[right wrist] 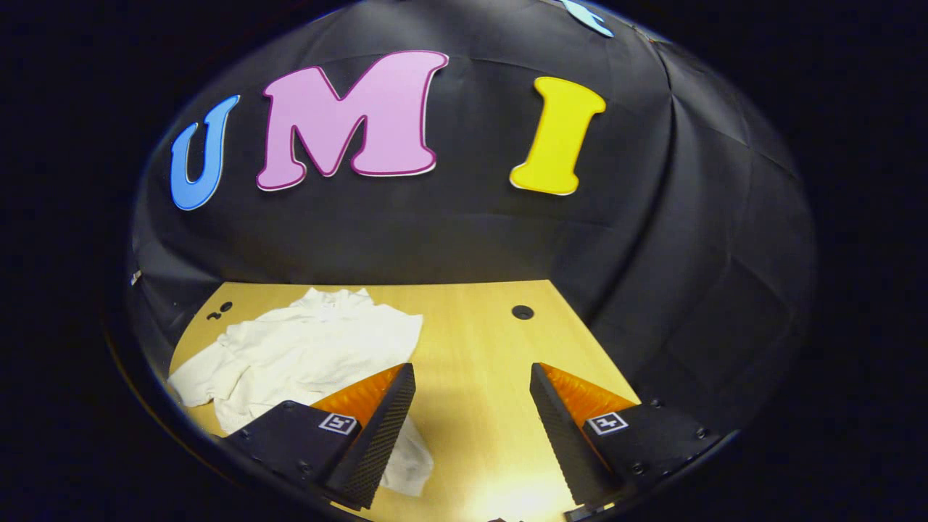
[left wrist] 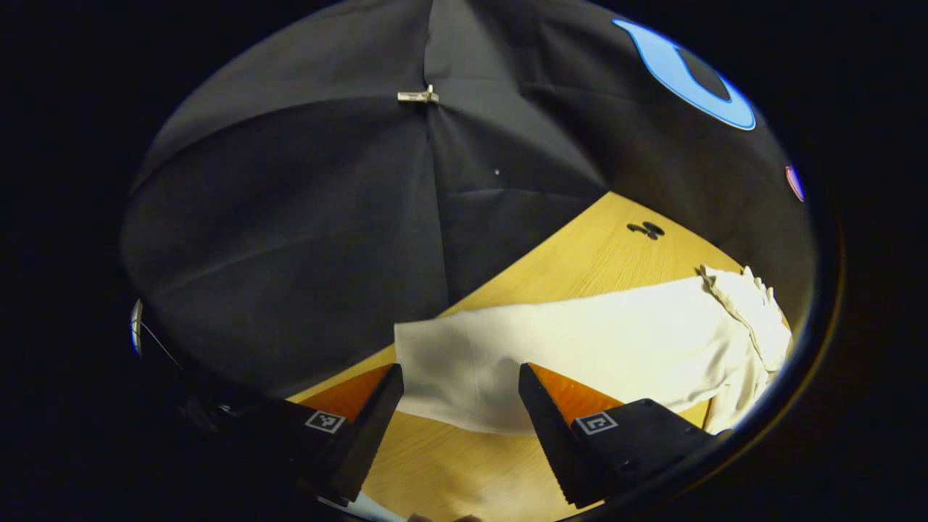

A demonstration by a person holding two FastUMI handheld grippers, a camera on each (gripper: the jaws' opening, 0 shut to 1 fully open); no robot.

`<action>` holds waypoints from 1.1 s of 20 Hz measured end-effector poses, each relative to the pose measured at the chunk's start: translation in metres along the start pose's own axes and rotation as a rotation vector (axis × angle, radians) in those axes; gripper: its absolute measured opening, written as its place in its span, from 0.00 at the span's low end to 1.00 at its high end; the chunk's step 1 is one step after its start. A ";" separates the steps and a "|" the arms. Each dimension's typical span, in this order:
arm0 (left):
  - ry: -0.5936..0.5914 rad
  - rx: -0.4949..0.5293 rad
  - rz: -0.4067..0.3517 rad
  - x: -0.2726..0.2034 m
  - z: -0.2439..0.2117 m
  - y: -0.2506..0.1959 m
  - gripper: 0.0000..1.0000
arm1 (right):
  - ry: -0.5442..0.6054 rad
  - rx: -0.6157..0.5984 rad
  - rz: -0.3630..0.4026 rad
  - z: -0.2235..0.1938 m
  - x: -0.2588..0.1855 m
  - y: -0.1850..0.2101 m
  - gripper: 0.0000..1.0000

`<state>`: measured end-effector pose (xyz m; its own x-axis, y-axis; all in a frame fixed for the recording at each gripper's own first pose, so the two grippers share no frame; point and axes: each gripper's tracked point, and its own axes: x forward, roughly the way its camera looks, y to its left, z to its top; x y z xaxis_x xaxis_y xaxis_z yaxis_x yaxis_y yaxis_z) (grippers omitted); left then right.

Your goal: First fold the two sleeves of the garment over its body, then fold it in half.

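In the left gripper view, your left gripper (left wrist: pixel 460 428) sits at the bottom centre of the frame with its jaws spread wide and nothing between them. The two dark fingers (left wrist: pixel 366 435), orange on their outer faces, hang above the table (left wrist: pixel 580 254), apart from the cloth. The garment (left wrist: pixel 580 348) is white and lies flat on the table across the middle and right of the frame. One plain edge of it runs between and just beyond your fingertips, at lower centre. Toward the right edge of the frame the cloth bunches into a crumpled ridge (left wrist: pixel 754 312). A small dark mark (left wrist: pixel 645 230) shows on the wood in the upper right, beyond the garment. The black wall (left wrist: pixel 290 217) takes up the upper and left parts of the frame, with a small pale clip (left wrist: pixel 418 95) near the top centre.

In the right gripper view, your right gripper (right wrist: pixel 471 435) is at the bottom centre, also opened wide and holding nothing. Bare table (right wrist: pixel 471 341) lies between its fingers (right wrist: pixel 380 435). The garment (right wrist: pixel 304 348) lies in the lower left of the frame, rumpled, and part of it passes behind the finger on the left of the frame. Whether that finger touches the cloth you cannot tell. A dark round hole (right wrist: pixel 522 312) shows in the wood right of centre, well apart from the garment.
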<state>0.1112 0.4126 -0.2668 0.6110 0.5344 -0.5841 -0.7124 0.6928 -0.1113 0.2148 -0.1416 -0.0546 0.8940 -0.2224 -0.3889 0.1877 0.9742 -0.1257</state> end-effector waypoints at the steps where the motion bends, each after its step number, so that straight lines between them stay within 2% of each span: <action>1: 0.007 0.052 0.026 -0.004 -0.001 0.002 1.00 | -0.004 0.009 -0.015 -0.001 -0.006 -0.011 0.98; 3: 0.005 0.119 0.012 0.008 -0.002 -0.005 1.00 | -0.005 0.040 -0.032 -0.006 -0.020 -0.026 0.98; 4: 0.005 0.119 0.011 0.008 -0.001 -0.008 0.90 | -0.002 0.053 -0.038 -0.012 -0.024 -0.030 0.98; 6: 0.019 0.106 0.004 0.007 0.000 -0.012 0.87 | 0.009 0.066 -0.046 -0.025 -0.031 -0.038 0.98; 7: 0.012 0.115 -0.003 0.006 0.001 -0.014 0.80 | 0.018 0.061 -0.050 -0.032 -0.035 -0.042 0.98; 8: 0.017 0.126 -0.012 0.007 -0.001 -0.020 0.67 | 0.023 0.055 -0.054 -0.038 -0.038 -0.046 0.98; 9: 0.017 0.145 -0.024 0.009 0.000 -0.026 0.64 | 0.027 0.051 -0.056 -0.043 -0.042 -0.050 0.98; 10: 0.017 0.172 -0.032 0.007 -0.002 -0.032 0.44 | 0.033 0.048 -0.056 -0.047 -0.043 -0.052 0.98; 11: 0.019 0.195 -0.032 0.007 0.000 -0.035 0.34 | 0.039 0.045 -0.056 -0.052 -0.044 -0.054 0.98; 12: 0.025 0.213 -0.024 0.008 0.000 -0.036 0.19 | 0.042 0.041 -0.056 -0.054 -0.044 -0.056 0.98; 13: 0.028 0.222 -0.020 0.006 0.002 -0.038 0.21 | 0.043 0.039 -0.057 -0.055 -0.044 -0.058 0.98; 14: 0.042 0.212 -0.013 0.007 0.002 -0.041 0.05 | 0.042 0.040 -0.056 -0.055 -0.044 -0.060 0.98; 18: 0.098 0.140 -0.021 0.002 0.004 -0.045 0.07 | 0.045 0.067 -0.051 -0.052 -0.038 -0.062 0.98; 22: 0.073 0.092 -0.081 -0.010 0.030 -0.069 0.06 | 0.052 0.079 -0.048 -0.051 -0.030 -0.064 0.98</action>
<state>0.1649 0.3739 -0.2291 0.6356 0.4408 -0.6338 -0.6255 0.7752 -0.0882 0.1551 -0.1990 -0.0816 0.8611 -0.2691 -0.4314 0.2636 0.9618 -0.0738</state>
